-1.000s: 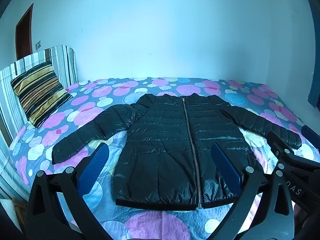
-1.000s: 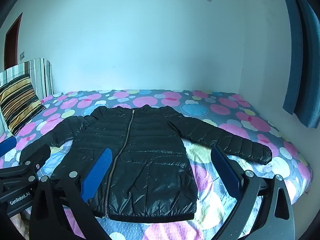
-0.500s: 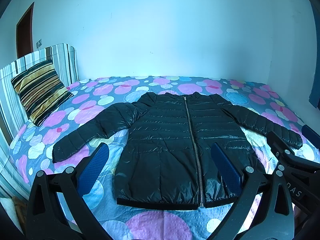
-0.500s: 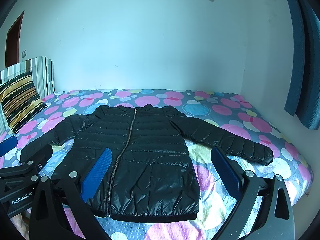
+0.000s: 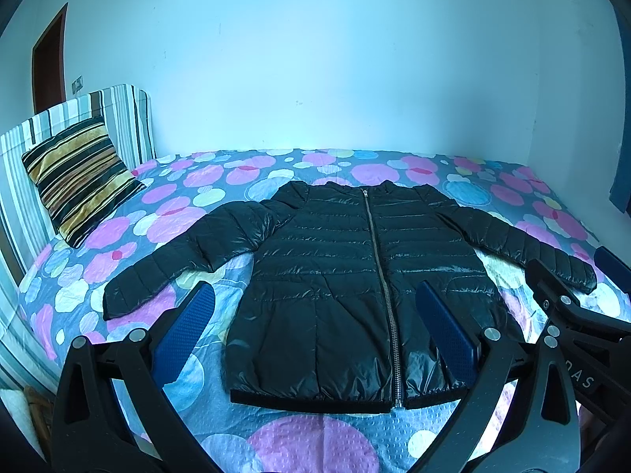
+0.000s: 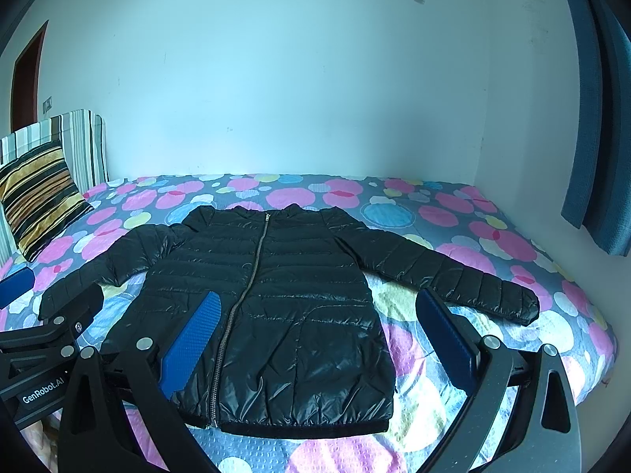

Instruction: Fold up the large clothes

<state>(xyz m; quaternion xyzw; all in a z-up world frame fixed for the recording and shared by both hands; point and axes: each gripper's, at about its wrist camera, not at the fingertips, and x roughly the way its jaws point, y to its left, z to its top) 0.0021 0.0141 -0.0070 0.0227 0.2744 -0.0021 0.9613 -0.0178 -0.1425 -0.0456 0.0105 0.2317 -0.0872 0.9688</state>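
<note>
Slippage is being risked: the glossy black puffer jacket (image 5: 355, 295) is lying flat, zipped, sleeves spread on the spotted bedspread (image 5: 307, 441), while left gripper (image 5: 315, 339) and right gripper (image 6: 319, 339) are being held wide open, empty, above its hem.

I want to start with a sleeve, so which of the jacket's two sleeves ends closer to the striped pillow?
The left sleeve: its cuff points toward the striped pillow, while the right sleeve stretches toward the opposite bed edge.

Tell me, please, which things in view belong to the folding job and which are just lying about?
Part of the job:
- shiny black quilted puffer jacket, zipped, spread flat
- open left gripper
- open right gripper

Just lying about:
- yellow-and-black striped square pillow
- dark blue curtain
- polka-dot bedspread under the jacket
</note>
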